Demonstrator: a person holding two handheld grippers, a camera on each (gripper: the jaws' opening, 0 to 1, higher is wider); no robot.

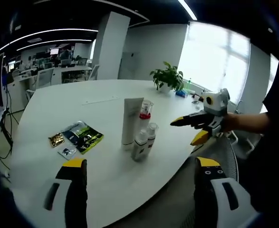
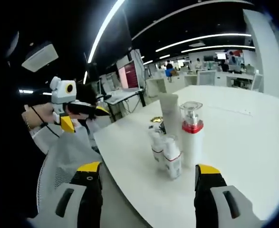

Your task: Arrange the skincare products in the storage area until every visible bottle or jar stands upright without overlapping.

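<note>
A round white table (image 1: 106,175) takes up most of the left gripper view, in an open office with a white pillar (image 1: 110,45) at 12 o'clock and a bright window (image 1: 215,57) at 2 o'clock. A potted plant (image 1: 168,77) stands on the table's far edge, at 1 o'clock from the products.

The skincare products stand upright in a tight cluster near the table's middle. The tall white tube (image 1: 131,121) is the largest; just beside it at 3 o'clock is a pump bottle (image 1: 144,114) with a red collar and clear cap. At 5 o'clock from the tube, two small spray bottles (image 1: 143,141) stand touching each other. In the right gripper view the same group appears: tube (image 2: 169,114) behind, pump bottle (image 2: 191,135) at its 4 o'clock, small bottles (image 2: 165,154) in front.

Flat sachets (image 1: 77,137) lie on the table at 9 o'clock from the tube, apart from the cluster.

The left gripper (image 1: 141,173) sits at 6 o'clock in its own view, fingers (image 1: 75,175) spread wide with nothing between them; in the right gripper view it (image 2: 82,114) is at 9 o'clock, off the table's edge. The right gripper (image 2: 146,178) has its fingers (image 2: 206,183) wide apart too, holding nothing; in the left gripper view it (image 1: 189,130) hangs at 3 o'clock, yellow tips parted, near the table's rim.
</note>
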